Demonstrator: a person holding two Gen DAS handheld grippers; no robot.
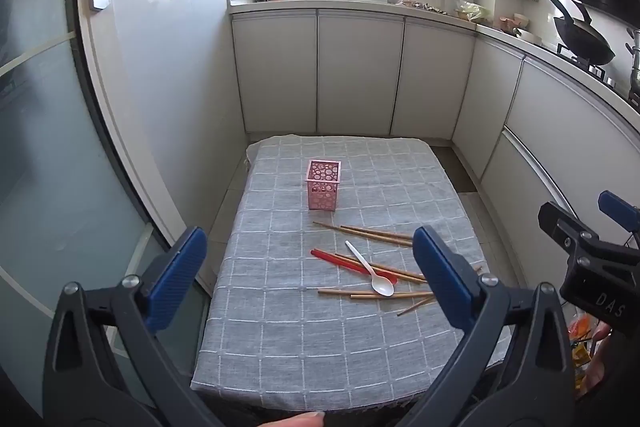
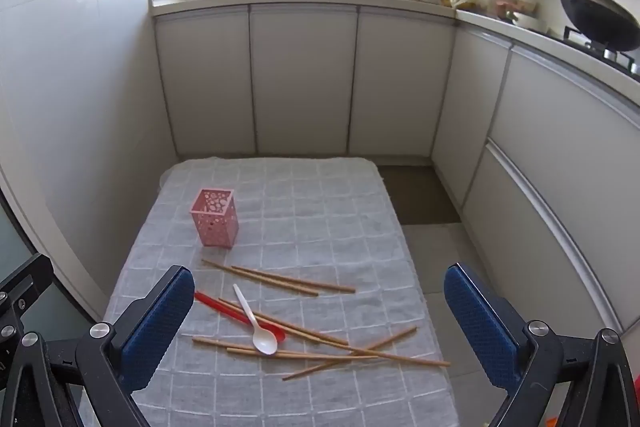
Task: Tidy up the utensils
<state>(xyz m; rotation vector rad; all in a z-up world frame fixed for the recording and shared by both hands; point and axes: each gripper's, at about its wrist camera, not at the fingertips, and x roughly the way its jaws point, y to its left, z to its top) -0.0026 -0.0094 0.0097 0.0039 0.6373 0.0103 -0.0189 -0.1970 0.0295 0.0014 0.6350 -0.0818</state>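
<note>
The table [image 2: 360, 195] is covered in a soft, matt grey woven cloth with a pale checked weave, slightly rumpled along its far edge. The pink holder [image 2: 215, 219] looks like thin painted metal or plastic, I can't tell which, pierced with round holes, with a dull sheen. The chopsticks [image 2: 280, 279] are bare, matt, light-brown wood or bamboo. The white spoon [image 2: 260, 331] and the red spoon [image 2: 224, 309] beneath it are smooth, glossy plastic. Both grippers, the left [image 1: 310, 269] and the right [image 2: 320, 311], have matt black plastic frames, shiny metal screw heads and blue pads [image 2: 158, 323] with a fine ribbed, rubbery texture. The cabinet doors [image 2: 302, 79] are smooth, satin off-white.
</note>
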